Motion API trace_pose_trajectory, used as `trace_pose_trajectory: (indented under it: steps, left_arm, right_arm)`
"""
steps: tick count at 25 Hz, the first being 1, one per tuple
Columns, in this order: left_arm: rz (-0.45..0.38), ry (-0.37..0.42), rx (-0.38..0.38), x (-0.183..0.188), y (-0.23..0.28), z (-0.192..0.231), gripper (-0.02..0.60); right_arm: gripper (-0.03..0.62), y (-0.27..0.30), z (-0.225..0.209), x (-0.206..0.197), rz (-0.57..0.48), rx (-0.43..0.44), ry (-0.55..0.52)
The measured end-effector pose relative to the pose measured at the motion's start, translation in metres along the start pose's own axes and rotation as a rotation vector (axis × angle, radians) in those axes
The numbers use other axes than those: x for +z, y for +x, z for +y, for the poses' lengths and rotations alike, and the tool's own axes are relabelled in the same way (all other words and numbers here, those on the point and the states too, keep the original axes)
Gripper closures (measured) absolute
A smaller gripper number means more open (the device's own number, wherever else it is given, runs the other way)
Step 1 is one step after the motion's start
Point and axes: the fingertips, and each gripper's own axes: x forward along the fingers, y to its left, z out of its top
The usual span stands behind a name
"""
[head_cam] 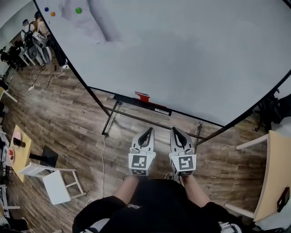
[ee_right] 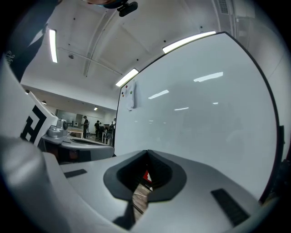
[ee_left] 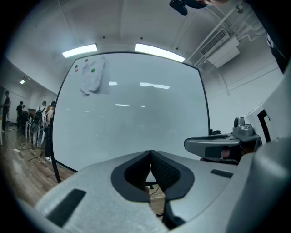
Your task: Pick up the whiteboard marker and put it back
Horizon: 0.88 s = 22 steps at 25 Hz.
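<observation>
A wood floor [head_cam: 77, 123] filled the lower frame. On it stood the whiteboard stand [head_cam: 110, 119], a white stool [head_cam: 57, 185] at lower left, and a cable [head_cam: 103, 157] trailing between them. At centre, the board's black tray [head_cam: 159, 109] carried a red item [head_cam: 142, 96]. A yellow table [head_cam: 25, 136] at far left held a dark cup [head_cam: 18, 142]. Another table [head_cam: 275, 168] at right held a black object [head_cam: 283, 199].

- The whiteboard [head_cam: 182, 59] blocks the way ahead, its face bare except for magnets [head_cam: 78, 10] near a top corner.
- A black tray [head_cam: 157, 108] juts from the whiteboard's lower edge, with a red item [head_cam: 142, 96] on it.
- Stand bars [head_cam: 145, 119] cross below the whiteboard; the wood floor [head_cam: 72, 123] before them lies open.
- A white stool [head_cam: 57, 182] stands left of the whiteboard and a table [head_cam: 275, 168] stands right.
</observation>
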Motion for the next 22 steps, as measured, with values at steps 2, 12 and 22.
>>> trace_pose_trajectory:
  steps: [2, 12, 22]
  left_arm:
    - [-0.004, -0.001, -0.006, 0.001, 0.001, -0.011, 0.575]
    - [0.015, 0.053, 0.032, 0.000, 0.005, -0.030, 0.575]
    - [-0.008, 0.018, 0.028, -0.001, 0.001, -0.034, 0.575]
  right_arm:
    - [0.592, -0.005, -0.005, 0.001, 0.001, 0.007, 0.008]
    - [0.592, -0.014, -0.020, -0.006, 0.004, 0.048, 0.012]
    - [0.592, -0.016, -0.014, -0.004, -0.023, 0.073, 0.021]
